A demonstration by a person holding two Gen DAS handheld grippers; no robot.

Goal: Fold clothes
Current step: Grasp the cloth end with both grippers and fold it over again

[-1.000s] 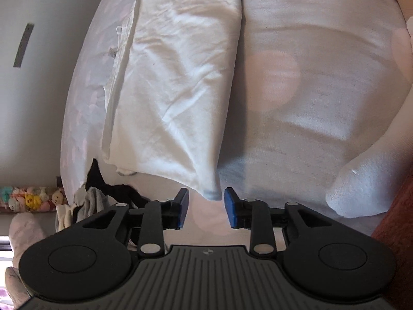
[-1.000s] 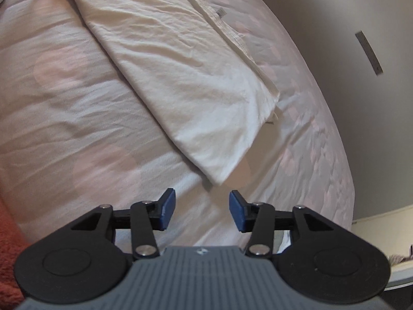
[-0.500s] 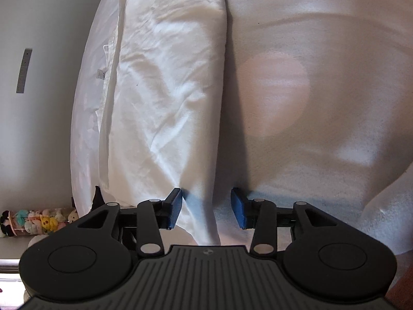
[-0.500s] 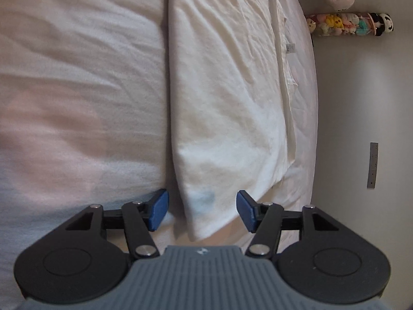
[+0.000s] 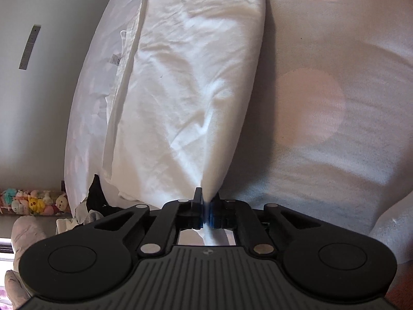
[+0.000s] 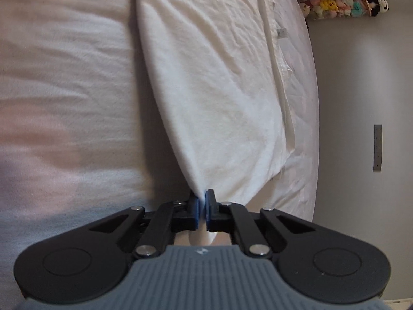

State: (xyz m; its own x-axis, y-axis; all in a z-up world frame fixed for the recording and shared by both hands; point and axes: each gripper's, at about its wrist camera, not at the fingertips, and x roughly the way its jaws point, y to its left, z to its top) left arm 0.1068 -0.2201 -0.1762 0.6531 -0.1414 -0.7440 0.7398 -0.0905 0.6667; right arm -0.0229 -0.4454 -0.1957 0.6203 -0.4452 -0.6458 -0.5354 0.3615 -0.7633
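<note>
The bedsheet [image 5: 322, 98], white with pale pink dots, is seen bare across the right half of the left wrist frame and the left half of the right wrist frame; the bed edge [image 6: 313, 108] borders grey floor at right. A folded white garment [image 5: 185, 82] lies lengthwise, creased, centre frame. The left gripper [image 5: 206, 204] is clamped on its near corner; the right gripper [image 6: 202, 206] is likewise pinched on the opposite corner [image 6: 206, 175], both jaws having just closed.
</note>
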